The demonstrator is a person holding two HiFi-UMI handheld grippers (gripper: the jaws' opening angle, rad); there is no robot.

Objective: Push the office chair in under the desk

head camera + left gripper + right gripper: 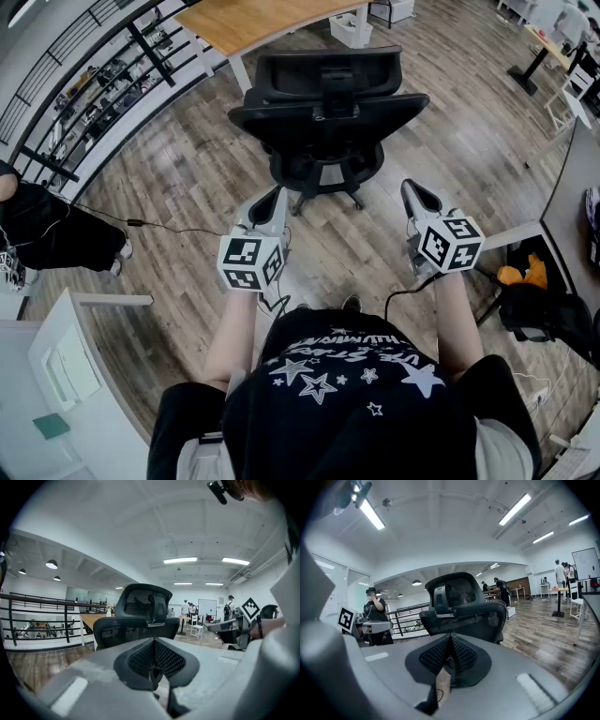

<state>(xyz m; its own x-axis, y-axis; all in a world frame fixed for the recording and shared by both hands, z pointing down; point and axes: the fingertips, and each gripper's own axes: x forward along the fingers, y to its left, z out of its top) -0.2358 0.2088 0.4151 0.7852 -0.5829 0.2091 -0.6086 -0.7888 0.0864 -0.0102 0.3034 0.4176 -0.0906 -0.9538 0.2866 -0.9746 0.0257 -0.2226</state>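
Clearly short of the wooden desk point(253, 19) stands the black office chair point(323, 117). The left gripper point(272, 195) and right gripper point(413, 187) hover behind it, jaws pressed together, empty.

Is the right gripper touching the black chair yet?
Apart. The head view shows bare wood floor between the right gripper and the office chair. The gripper is shut, with nothing in it.

Both arms reach forward side by side — left claw point(266, 202) and right claw point(419, 196) closed, empty.
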